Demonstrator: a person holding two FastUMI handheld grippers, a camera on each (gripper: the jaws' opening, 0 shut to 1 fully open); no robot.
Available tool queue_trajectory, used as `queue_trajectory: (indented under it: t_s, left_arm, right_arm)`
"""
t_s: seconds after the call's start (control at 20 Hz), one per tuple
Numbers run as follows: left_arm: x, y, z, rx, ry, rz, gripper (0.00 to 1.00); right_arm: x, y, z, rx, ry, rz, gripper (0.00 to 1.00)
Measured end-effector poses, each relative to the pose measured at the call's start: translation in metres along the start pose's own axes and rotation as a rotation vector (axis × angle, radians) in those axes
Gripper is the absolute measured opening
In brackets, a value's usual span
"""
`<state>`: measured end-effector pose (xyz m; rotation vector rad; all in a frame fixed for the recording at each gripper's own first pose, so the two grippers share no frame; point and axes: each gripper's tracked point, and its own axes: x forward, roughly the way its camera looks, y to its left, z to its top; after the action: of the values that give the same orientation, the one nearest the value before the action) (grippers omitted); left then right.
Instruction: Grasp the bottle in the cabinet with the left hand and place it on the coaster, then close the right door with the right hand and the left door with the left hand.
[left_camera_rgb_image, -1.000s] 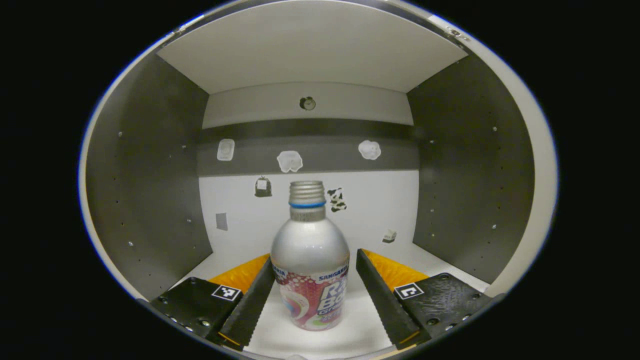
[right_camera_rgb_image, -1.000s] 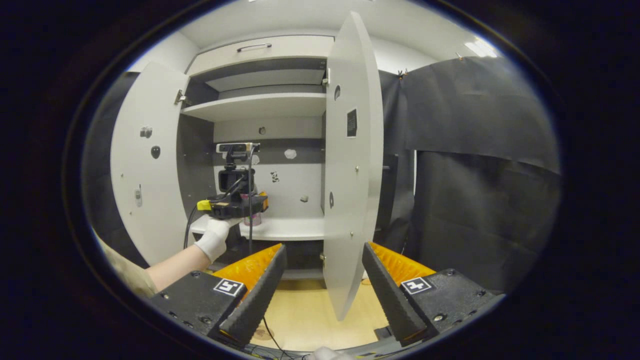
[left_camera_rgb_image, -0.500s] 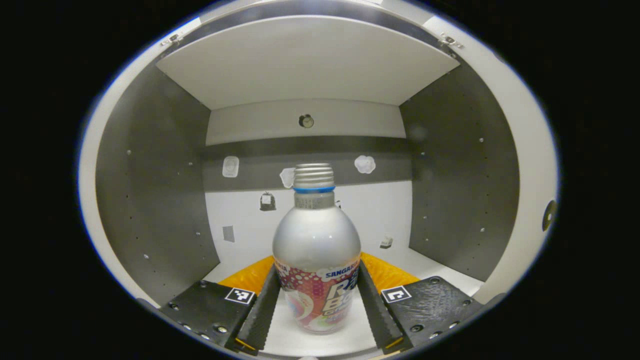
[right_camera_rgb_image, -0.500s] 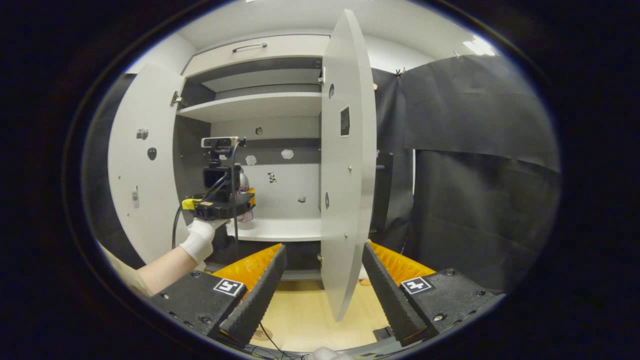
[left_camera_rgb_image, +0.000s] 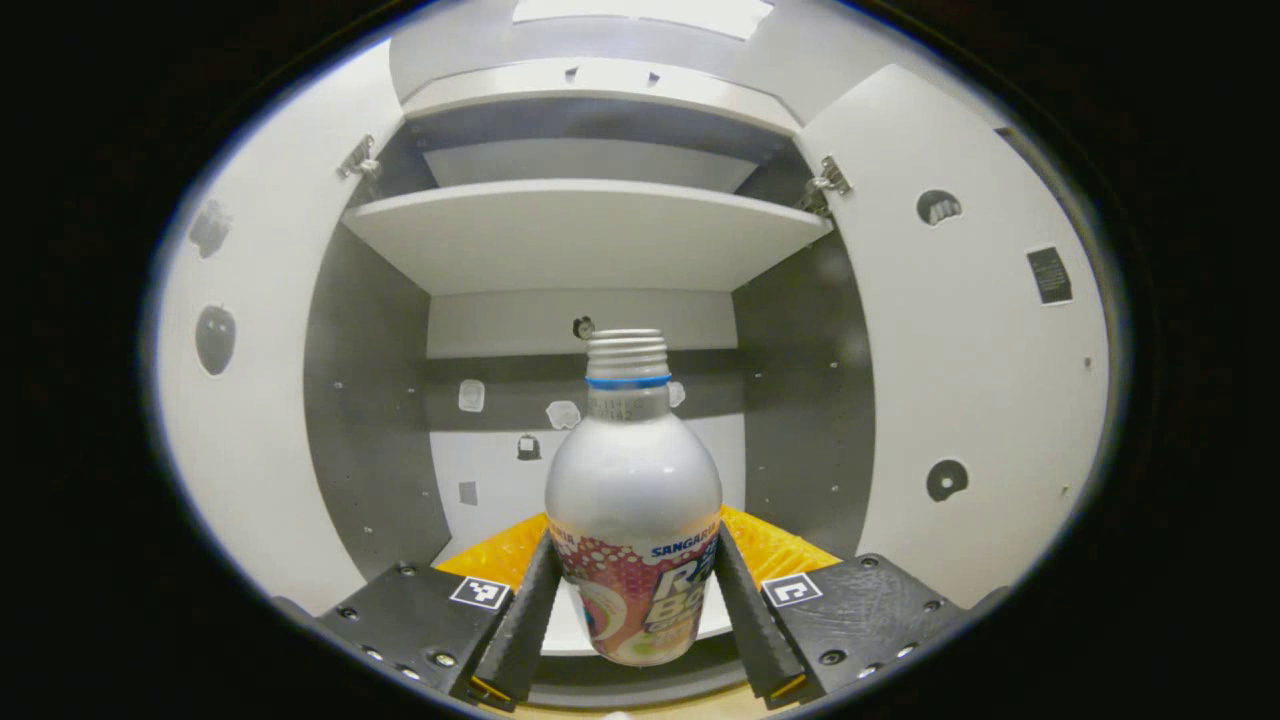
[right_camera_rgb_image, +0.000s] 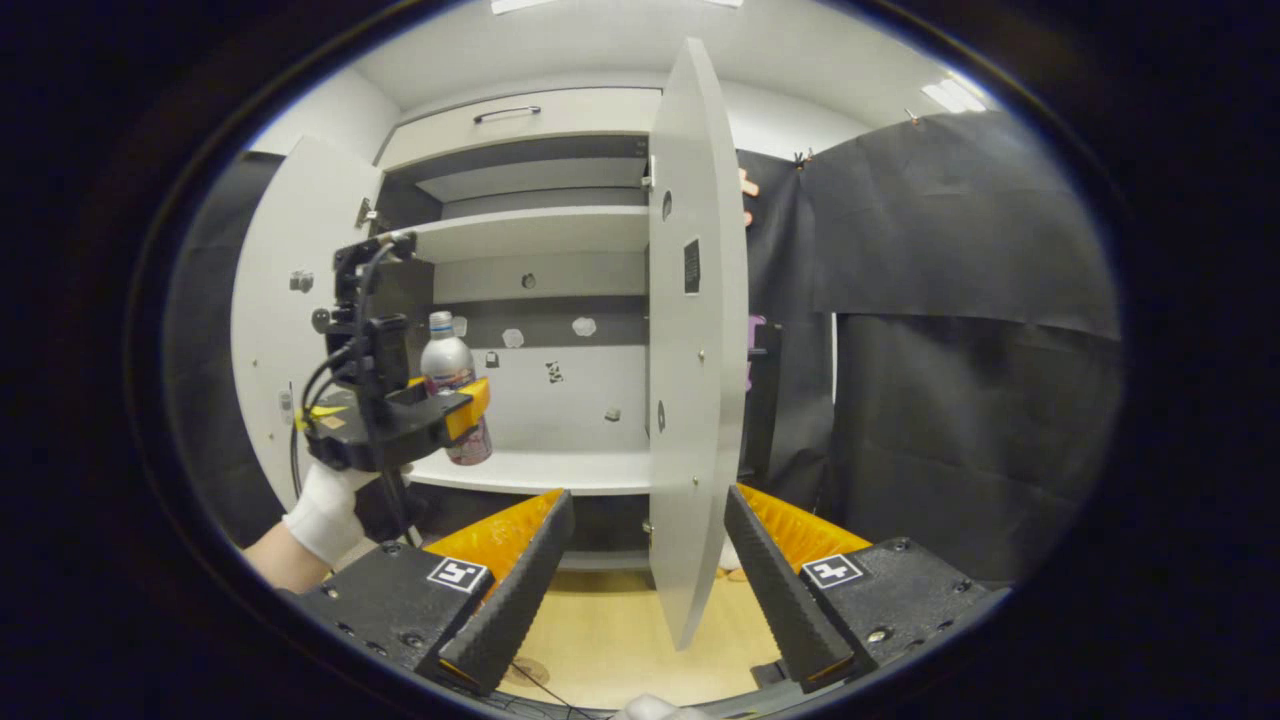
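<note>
Holding the bottle (left_camera_rgb_image: 633, 520) upright between both fingers of the left tool (left_camera_rgb_image: 633, 610), pressed against the labelled lower half, neck and threaded mouth pointing straight up. Hanging clear of the cabinet shelf (right_camera_rgb_image: 560, 470), at the shelf's front left edge in the right gripper view, bottle (right_camera_rgb_image: 452, 385) off the board and just outside the opening. Waiting lower and further out with the right tool (right_camera_rgb_image: 645, 575), fingers spread wide around nothing, edge of the right door (right_camera_rgb_image: 695, 350) standing almost straight ahead of the gap. Left door (left_camera_rgb_image: 235, 400) swung open too. Cannot find the coaster for certain; a small round mark on the floor near the right tool's left finger, too small to tell. Likely next: lowering with the long axis kept vertical, away from the shelf lip.
</note>
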<state>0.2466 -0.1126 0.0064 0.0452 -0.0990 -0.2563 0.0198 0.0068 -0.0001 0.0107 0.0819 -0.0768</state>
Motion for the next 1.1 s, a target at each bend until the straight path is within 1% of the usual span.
queue_trajectory:
  t_s: [0.05,0.1,0.15,0.2,0.25,0.3,0.4,0.45,0.5,0.55,0.6,0.65,0.7,0.75,0.85,0.9,0.95,1.0,1.05,1.1]
  left_arm:
    - [-0.013,-0.002,0.002,0.015,-0.005,-0.005,0.77]
    - [-0.026,-0.004,0.002,0.025,-0.007,-0.006,0.80]
    - [-0.038,-0.007,0.001,0.025,-0.009,-0.012,0.80]
    - [-0.049,-0.011,-0.002,0.022,-0.009,-0.021,0.80]
    - [-0.062,-0.017,-0.006,0.017,-0.006,-0.028,0.80]
    - [-0.073,-0.021,-0.010,0.013,-0.010,-0.034,0.77]
    - [-0.093,-0.027,-0.023,0.004,-0.004,-0.045,0.77]
    - [-0.101,-0.030,-0.033,-0.007,0.010,-0.050,0.77]
    - [-0.109,-0.032,-0.043,-0.023,0.021,-0.050,0.80]
    - [-0.118,-0.033,-0.054,-0.040,0.038,-0.045,0.80]
    - [-0.125,-0.035,-0.067,-0.061,0.053,-0.047,0.77]
    - [-0.132,-0.037,-0.078,-0.077,0.056,-0.052,0.80]
    - [-0.137,-0.037,-0.089,-0.085,0.057,-0.053,0.80]
    - [-0.143,-0.037,-0.103,-0.086,0.066,-0.053,0.77]
    - [-0.154,-0.040,-0.130,-0.085,0.086,-0.060,0.77]
    - [-0.159,-0.042,-0.145,-0.085,0.106,-0.063,0.80]
    - [-0.165,-0.045,-0.160,-0.090,0.122,-0.070,0.77]
    - [-0.170,-0.049,-0.173,-0.102,0.130,-0.083,0.80]
    - [-0.176,-0.055,-0.187,-0.113,0.139,-0.097,0.77]
    - [-0.183,-0.059,-0.202,-0.111,0.156,-0.107,0.77]
  right_arm:
    - [-0.002,0.000,-0.001,0.003,-0.001,0.006,0.96]
    - [-0.005,-0.002,-0.004,0.006,-0.001,0.005,0.99]
    - [-0.006,-0.003,-0.006,0.009,0.001,0.005,0.97]
    - [-0.009,-0.005,-0.008,0.016,0.001,0.005,0.99]
    - [-0.011,-0.005,-0.009,0.021,0.001,0.005,0.99]
    - [-0.012,-0.007,-0.011,0.024,0.000,0.004,0.99]
    - [-0.017,-0.010,-0.015,0.022,-0.001,0.000,0.99]
    - [-0.019,-0.011,-0.017,0.019,0.001,-0.001,1.00]
    - [-0.021,-0.012,-0.020,0.016,0.005,-0.004,1.00]
    - [-0.023,-0.013,-0.023,0.012,0.011,-0.005,0.99]
    - [-0.025,-0.015,-0.025,0.011,0.012,-0.008,0.99]
    - [-0.027,-0.017,-0.026,0.012,0.015,-0.012,0.99]
    - [-0.027,-0.017,-0.028,0.013,0.019,-0.012,0.96]
    - [-0.028,-0.018,-0.030,0.010,0.028,-0.015,1.00]
    - [-0.032,-0.021,-0.033,0.009,0.036,-0.018,0.99]
    - [-0.033,-0.022,-0.034,0.010,0.035,-0.019,1.00]
    - [-0.034,-0.022,-0.033,0.009,0.036,-0.018,1.00]
    - [-0.035,-0.022,-0.035,0.004,0.040,-0.018,0.99]
    - [-0.035,-0.023,-0.035,-0.002,0.044,-0.020,1.00]
    - [-0.035,-0.025,-0.035,-0.009,0.047,-0.023,0.99]
